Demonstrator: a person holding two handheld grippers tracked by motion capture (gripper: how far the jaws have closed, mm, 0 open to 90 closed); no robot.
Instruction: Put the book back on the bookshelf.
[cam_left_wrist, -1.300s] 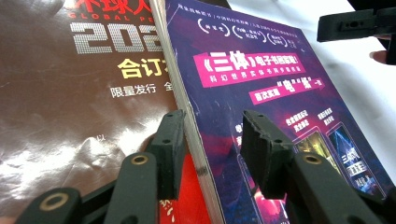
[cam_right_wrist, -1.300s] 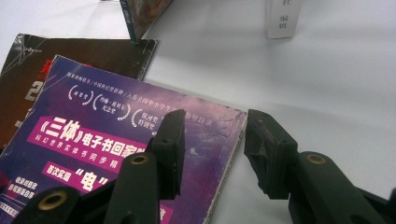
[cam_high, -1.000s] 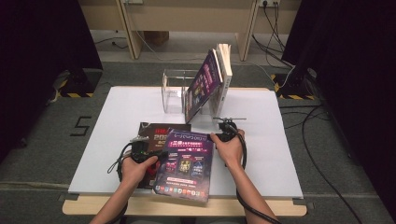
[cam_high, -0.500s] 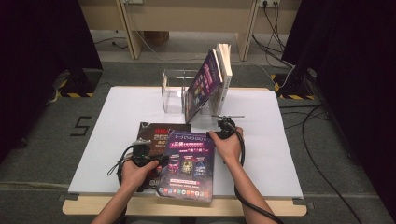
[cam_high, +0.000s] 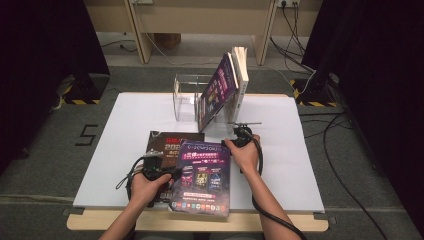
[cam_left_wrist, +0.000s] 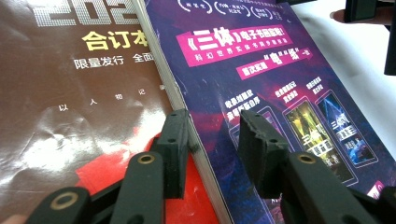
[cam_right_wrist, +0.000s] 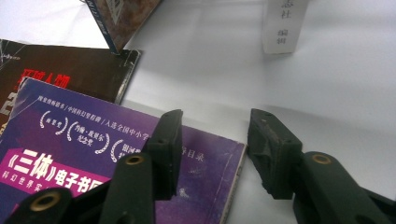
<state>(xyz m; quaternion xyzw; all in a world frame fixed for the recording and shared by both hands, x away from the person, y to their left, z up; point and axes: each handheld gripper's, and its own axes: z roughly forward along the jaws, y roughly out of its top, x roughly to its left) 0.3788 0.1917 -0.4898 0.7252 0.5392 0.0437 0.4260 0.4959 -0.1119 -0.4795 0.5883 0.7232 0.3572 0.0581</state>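
Note:
A purple paperback (cam_high: 202, 180) lies at the front of the table, partly on top of a dark brown and red book (cam_high: 167, 145). My left gripper (cam_high: 176, 172) sits at the paperback's left edge. In the left gripper view its jaws (cam_left_wrist: 212, 121) straddle that edge: one jaw is on the brown book (cam_left_wrist: 70, 93), the other over the purple cover (cam_left_wrist: 280, 70). They have just opened a little and do not pinch the edge. My right gripper (cam_high: 227, 143) is open at the far right corner. In its own view the right gripper (cam_right_wrist: 215, 119) has one jaw over the cover (cam_right_wrist: 70, 154) and one over bare table.
A clear acrylic stand (cam_high: 184, 97) stands at the back centre of the white table sheet (cam_high: 125, 125). A purple-covered book (cam_high: 217, 90) leans against white books (cam_high: 241, 80) beside it. The right gripper's cable (cam_high: 270, 215) trails off the front edge.

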